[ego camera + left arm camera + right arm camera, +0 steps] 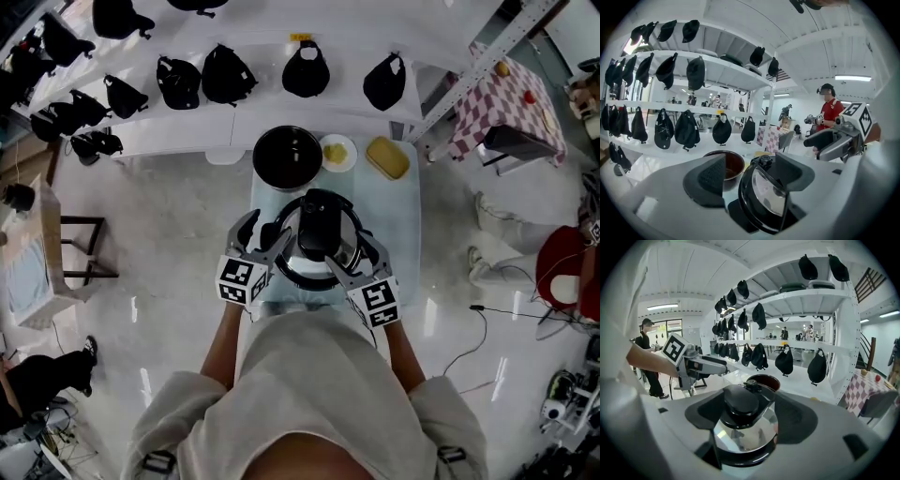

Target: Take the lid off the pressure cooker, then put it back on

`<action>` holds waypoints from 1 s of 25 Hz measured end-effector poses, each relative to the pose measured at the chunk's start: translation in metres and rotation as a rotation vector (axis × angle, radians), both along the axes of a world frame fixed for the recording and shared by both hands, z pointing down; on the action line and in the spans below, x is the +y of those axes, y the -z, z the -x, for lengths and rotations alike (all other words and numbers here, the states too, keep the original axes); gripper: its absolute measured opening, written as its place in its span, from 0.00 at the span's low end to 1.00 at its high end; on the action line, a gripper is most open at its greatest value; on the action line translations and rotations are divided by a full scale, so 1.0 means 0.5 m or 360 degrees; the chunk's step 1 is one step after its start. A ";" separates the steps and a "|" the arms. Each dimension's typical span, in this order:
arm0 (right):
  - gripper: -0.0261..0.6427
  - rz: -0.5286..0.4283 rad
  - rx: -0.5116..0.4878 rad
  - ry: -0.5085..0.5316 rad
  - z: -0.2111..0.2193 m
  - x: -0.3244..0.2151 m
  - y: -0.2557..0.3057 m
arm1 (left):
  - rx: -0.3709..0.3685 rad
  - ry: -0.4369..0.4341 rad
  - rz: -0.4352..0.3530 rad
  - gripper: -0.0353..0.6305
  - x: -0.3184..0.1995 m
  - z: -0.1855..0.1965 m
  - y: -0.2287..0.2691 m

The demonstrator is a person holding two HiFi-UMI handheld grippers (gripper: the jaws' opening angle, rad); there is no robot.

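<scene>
Both forearms are extended forward and down from the torso, with the elbows bent. The grippers are angled inward, converging on the lid (323, 230) from either side, and their marker cubes are turned up toward the head camera.

Left gripper (262, 234): held at the lid's left edge. The jaws are spread wide and nothing is clamped. In the left gripper view the lid's black rim is seen between the jaws, close to the right-hand one, with a clear gap to the left pad.

Right gripper (367, 251): held at the lid's right edge, jaws likewise spread wide. In the right gripper view the lid's black handle and knob are framed between them. No grip is seen.

The lid is located at the middle of the table (398, 225), just in front of the dark bowl (288, 157). Whether it is seated on a pot or raised cannot be told.

A small plate (338, 152) and a yellow item (387, 157) are set beside the bowl at the far edge.
</scene>
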State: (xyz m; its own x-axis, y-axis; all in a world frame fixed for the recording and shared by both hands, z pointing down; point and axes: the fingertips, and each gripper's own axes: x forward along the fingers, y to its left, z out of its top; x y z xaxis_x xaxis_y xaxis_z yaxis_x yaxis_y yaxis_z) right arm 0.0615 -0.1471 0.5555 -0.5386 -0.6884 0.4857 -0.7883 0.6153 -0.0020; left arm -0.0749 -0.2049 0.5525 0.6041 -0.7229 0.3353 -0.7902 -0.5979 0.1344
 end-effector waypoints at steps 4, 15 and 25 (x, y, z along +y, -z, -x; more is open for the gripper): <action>0.51 -0.0014 0.0059 -0.0001 0.035 -0.013 0.005 | 0.0025 -0.0051 -0.0009 0.52 -0.010 0.021 0.001; 0.51 0.0141 0.0352 0.0219 0.090 -0.024 -0.033 | 0.0053 -0.0144 -0.0031 0.52 -0.037 0.065 0.014; 0.51 0.0364 0.0765 0.0712 0.108 -0.014 -0.067 | 0.0108 -0.0172 -0.0002 0.52 -0.027 0.061 0.007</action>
State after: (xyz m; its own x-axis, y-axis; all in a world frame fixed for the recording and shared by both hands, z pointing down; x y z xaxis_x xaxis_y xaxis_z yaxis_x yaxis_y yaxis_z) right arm 0.0076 -0.1539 0.5892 -0.4354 -0.3022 0.8480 -0.4048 0.9071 0.1154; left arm -0.1053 -0.2185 0.5490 0.6998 -0.6527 0.2903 -0.7102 -0.6794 0.1845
